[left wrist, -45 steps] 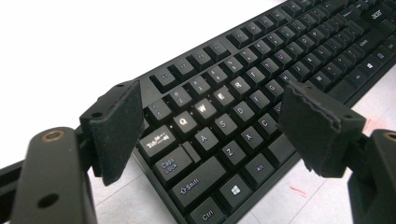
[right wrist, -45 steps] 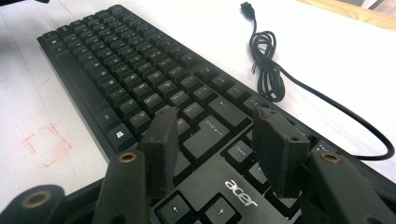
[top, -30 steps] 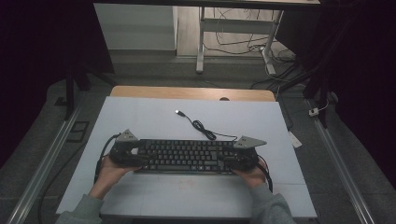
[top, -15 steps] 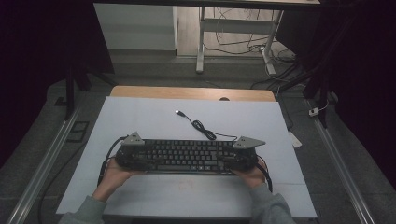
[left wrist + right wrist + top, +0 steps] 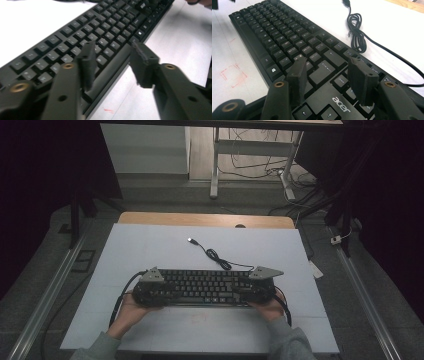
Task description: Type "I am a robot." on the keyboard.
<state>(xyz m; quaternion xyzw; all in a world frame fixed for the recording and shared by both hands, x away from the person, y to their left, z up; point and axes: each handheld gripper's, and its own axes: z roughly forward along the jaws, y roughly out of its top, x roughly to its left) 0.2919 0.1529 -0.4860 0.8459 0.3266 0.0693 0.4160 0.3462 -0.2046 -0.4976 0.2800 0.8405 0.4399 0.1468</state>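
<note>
Keyboard (image 5: 205,287) lies across the near middle of the white tabletop (image 5: 150,245) in the high view, its cable (image 5: 215,256) coiling away toward the far side and ending in a plug. The left claw (image 5: 150,292) sits at the keyboard's left end and the right claw (image 5: 257,292) at its right end; both are dark against the dark keys, so from here the jaws themselves are hard to make out, and the person's hands cover the near corners. In the left gripper view the keyboard (image 5: 100,35) runs away to the upper right, its far end blurred and cut off by the frame. The left claw (image 5: 113,66) has just been closing: one jaw is over the bottom key row, the other hangs past the front edge above the tabletop (image 5: 175,37), with the front edge between them, yet a clear gap remains and neither pad presses on it. In the right gripper view the keyboard (image 5: 287,42) stretches to the upper left, the cable (image 5: 358,32) bundled beside it. The right claw (image 5: 327,80) stands partly apart over the keys near the Enter key; whether its jaws touch the keys cannot be told, and nothing is clamped.
</note>
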